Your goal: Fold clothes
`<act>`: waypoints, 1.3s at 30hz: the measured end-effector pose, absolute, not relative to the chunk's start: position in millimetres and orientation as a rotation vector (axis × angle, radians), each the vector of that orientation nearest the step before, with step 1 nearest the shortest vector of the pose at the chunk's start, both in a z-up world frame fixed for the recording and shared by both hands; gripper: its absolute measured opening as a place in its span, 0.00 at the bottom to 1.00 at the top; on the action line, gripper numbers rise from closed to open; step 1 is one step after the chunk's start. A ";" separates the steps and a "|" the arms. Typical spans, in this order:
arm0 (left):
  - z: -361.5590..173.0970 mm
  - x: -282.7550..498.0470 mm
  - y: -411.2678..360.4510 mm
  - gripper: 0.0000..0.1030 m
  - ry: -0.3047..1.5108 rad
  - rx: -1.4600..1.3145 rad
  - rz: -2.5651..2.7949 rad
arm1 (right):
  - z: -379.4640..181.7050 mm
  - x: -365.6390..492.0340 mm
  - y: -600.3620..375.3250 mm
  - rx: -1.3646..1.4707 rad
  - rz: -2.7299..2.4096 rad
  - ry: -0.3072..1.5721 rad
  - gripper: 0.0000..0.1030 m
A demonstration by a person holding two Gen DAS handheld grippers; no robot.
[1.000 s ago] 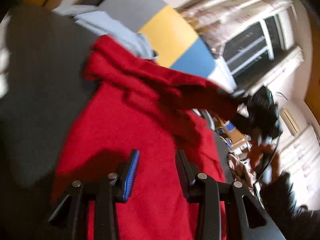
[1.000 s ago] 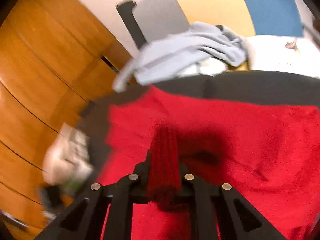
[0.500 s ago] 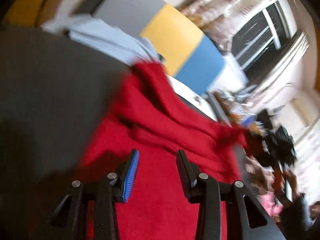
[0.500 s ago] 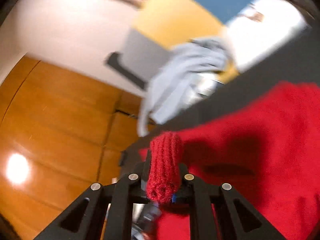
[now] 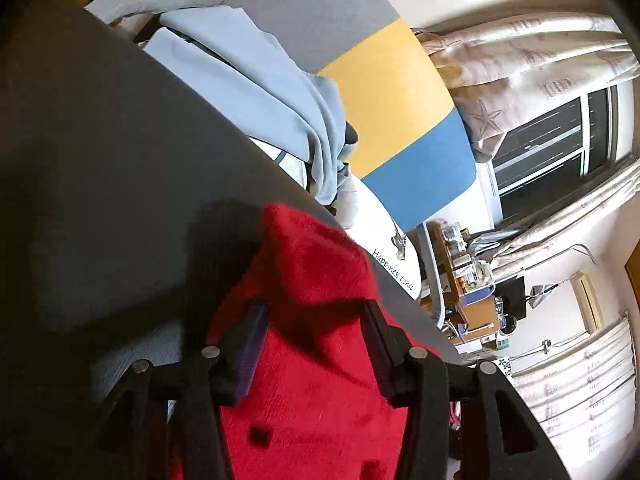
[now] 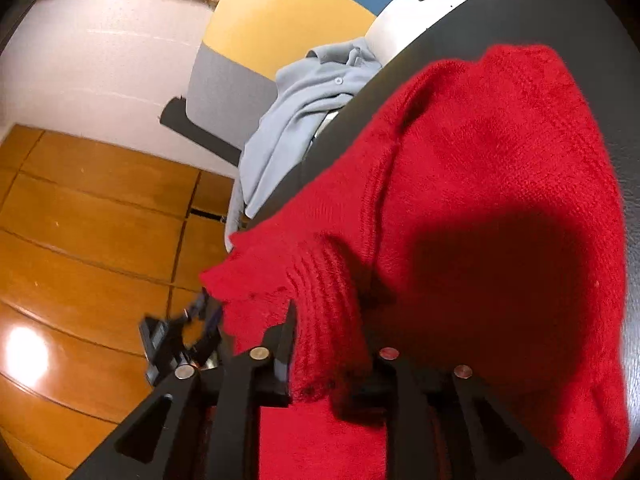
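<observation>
Lying across the dark grey counter [image 5: 120,152], the red knit sweater [image 6: 480,184] is partly doubled over, with one fold rising toward the counter's far edge. The right tool [image 6: 332,356] is pressed together on the sweater's ribbed cuff [image 6: 324,300], which bunches up between its black fingers [image 6: 280,360]. The left tool [image 5: 314,344] is spread, its fingers standing either side of a raised hump of the red knit; whether the pads touch the fabric cannot be told. A blue pad [image 5: 252,344] shows on its left finger. Beyond the counter's far edge a light blue shirt [image 5: 256,84] is draped over a chair with a grey, yellow and blue backrest [image 5: 396,92]. Wooden flooring [image 6: 88,240] is visible in the right wrist view.
</observation>
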State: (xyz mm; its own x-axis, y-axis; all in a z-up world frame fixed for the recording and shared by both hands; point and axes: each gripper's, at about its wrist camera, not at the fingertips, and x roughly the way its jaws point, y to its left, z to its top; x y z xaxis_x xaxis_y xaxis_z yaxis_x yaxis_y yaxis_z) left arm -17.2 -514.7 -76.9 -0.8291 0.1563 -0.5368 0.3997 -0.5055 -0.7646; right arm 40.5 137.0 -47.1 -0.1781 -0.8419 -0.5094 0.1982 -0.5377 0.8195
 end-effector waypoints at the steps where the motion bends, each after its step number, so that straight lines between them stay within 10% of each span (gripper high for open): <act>1: -74.4 -21.9 -513.9 0.35 1.470 0.857 -2.466 | -47.9 38.7 137.1 1.346 -1.816 -0.758 0.22; 5: -49.9 -28.1 -509.1 0.02 1.331 0.868 -2.495 | -43.2 41.5 133.7 1.330 -1.885 -0.593 0.22; 11: -6.8 -49.6 -501.2 0.03 1.329 0.775 -2.621 | -6.9 53.5 138.6 1.200 -1.784 -0.583 0.19; 15: -10.6 -76.0 -502.0 0.28 1.365 0.839 -2.561 | -17.0 44.9 165.7 1.227 -1.842 -0.642 0.19; 21: -23.2 -51.5 -495.7 0.32 1.155 0.897 -2.543 | -48.4 28.1 209.0 1.331 -1.968 -0.712 0.21; 29: -65.7 20.7 -469.7 0.33 1.258 1.013 -2.501 | -3.3 49.8 174.9 1.105 -2.189 -0.211 0.72; 39: -105.9 56.7 -480.9 0.35 1.585 0.881 -2.306 | -22.2 27.0 109.0 1.149 -2.173 0.307 0.67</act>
